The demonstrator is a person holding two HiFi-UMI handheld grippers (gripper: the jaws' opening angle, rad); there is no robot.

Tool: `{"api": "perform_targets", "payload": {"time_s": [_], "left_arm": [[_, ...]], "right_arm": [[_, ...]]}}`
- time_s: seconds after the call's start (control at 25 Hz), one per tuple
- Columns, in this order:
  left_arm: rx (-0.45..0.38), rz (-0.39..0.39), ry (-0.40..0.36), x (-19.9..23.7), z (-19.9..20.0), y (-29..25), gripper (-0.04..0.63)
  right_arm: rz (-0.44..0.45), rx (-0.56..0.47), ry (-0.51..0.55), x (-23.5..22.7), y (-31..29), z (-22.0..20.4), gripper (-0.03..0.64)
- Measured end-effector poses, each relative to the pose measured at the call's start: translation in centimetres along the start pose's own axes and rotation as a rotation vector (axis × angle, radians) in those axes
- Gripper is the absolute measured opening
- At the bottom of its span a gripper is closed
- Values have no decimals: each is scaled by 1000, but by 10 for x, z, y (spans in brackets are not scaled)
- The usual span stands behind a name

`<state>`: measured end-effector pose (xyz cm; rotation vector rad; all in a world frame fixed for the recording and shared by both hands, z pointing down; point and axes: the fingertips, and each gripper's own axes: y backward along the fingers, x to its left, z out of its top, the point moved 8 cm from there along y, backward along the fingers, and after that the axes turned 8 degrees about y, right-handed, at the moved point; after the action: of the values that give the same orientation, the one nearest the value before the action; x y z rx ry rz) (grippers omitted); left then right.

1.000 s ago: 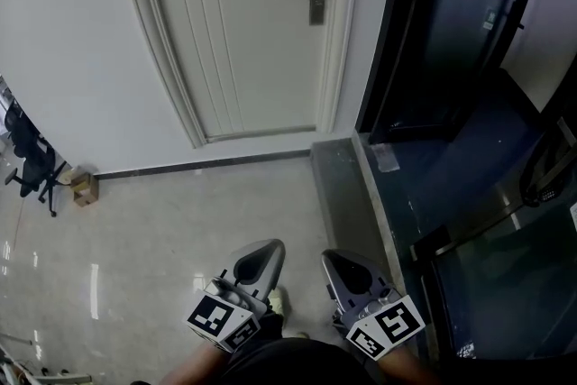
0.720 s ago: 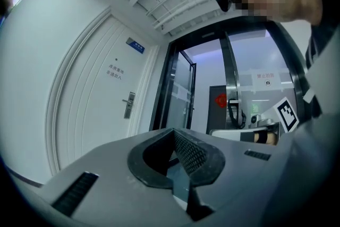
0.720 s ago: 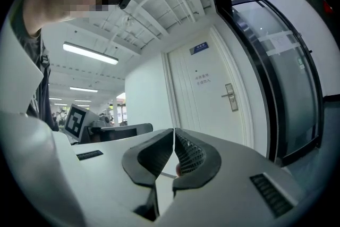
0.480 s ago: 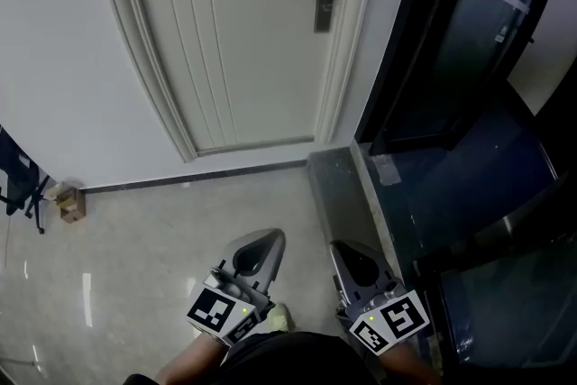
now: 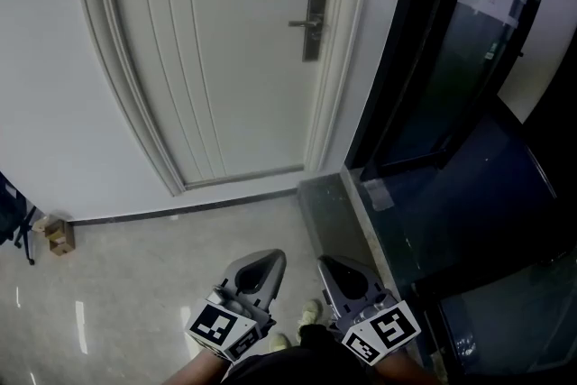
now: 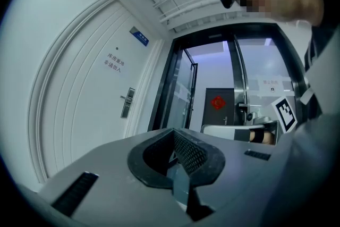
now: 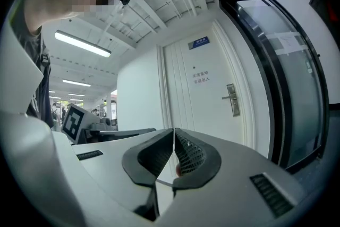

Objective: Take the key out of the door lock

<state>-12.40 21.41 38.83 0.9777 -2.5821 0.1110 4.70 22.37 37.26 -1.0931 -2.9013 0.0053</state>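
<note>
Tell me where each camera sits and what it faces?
Head view: on the person's head, looking down at the white door, floor, left gripper and right gripper.
Left gripper view: on the left gripper, facing the door over its closed jaws; the right gripper's marker cube shows.
Right gripper view: on the right gripper, likewise; the person's clothing shows.
All share the door's lock plate.

ofc corridor: signed door (image 5: 234,77), glass wall (image 5: 451,59)
</note>
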Motion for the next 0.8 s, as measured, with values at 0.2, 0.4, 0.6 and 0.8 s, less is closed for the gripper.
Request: {"api": "perform_targets", "payload": {"time_s": [0.2,0.4,0.6,0.8], "left_arm": [[3,-6,6,20,3,-32,5],[1,24,-14,45,13,-73,5],[-9,65,-14,75,27,-124,5],[-20,83,-25,98,40,-188,5]], "right_arm": [[4,0,-2,-30,-26,-5,16],[32,-9,-2,-72,-67,-4,17],[79,-8,-9,-122,-114,1,17],[110,-18,-6,-183,-154,6,17]]}}
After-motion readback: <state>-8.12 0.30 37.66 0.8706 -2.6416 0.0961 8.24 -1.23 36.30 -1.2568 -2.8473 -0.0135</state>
